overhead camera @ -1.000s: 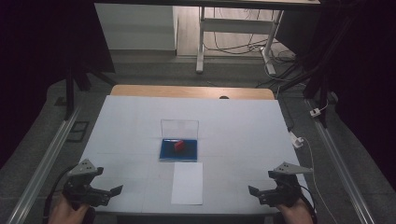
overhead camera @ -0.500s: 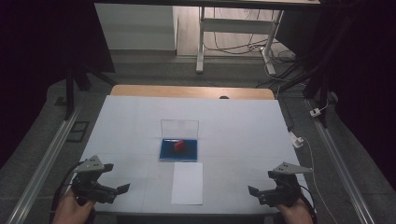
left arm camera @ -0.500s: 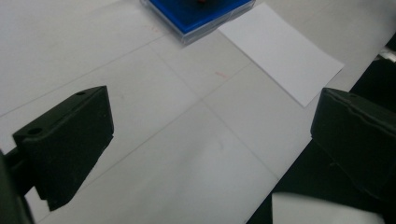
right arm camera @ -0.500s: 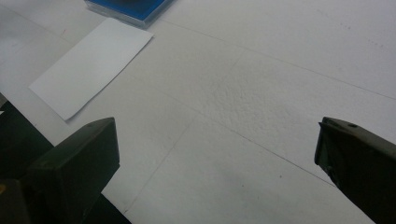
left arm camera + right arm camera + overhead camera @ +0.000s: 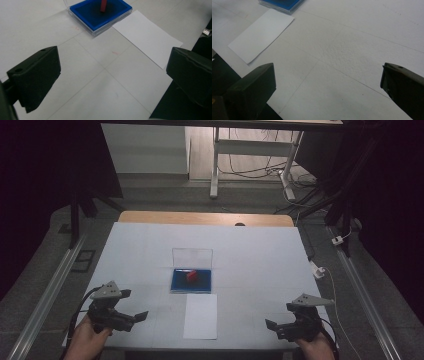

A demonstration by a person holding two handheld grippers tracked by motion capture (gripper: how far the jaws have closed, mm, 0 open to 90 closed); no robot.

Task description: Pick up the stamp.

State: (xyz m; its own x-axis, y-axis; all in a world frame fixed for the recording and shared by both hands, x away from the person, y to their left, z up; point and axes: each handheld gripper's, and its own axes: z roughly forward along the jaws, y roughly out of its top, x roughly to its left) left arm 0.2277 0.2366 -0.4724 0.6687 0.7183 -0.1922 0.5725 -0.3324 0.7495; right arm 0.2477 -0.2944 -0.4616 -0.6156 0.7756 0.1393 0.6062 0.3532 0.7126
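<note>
A blue pad in a clear case (image 5: 191,279) lies at the table's middle, its clear lid (image 5: 192,257) standing upright behind it. A small red block (image 5: 191,276) stands on the pad; the block (image 5: 103,5) and the pad (image 5: 100,13) also appear at the top of the left gripper view. A white sheet of paper (image 5: 201,316) lies just in front of the case. My left gripper (image 5: 131,316) hovers open at the front left, jaws pointing toward the paper (image 5: 147,37). My right gripper (image 5: 275,327) is open at the front right, with the paper (image 5: 262,33) ahead of it.
The white table cover (image 5: 260,265) spreads wide around the case. A wooden edge (image 5: 205,218) runs along the far side. A white cable and plug (image 5: 320,270) lie off the right edge. Metal rails (image 5: 50,290) flank the table.
My left gripper has moved right and slightly forward, toward the paper. The right gripper has stayed in place.
</note>
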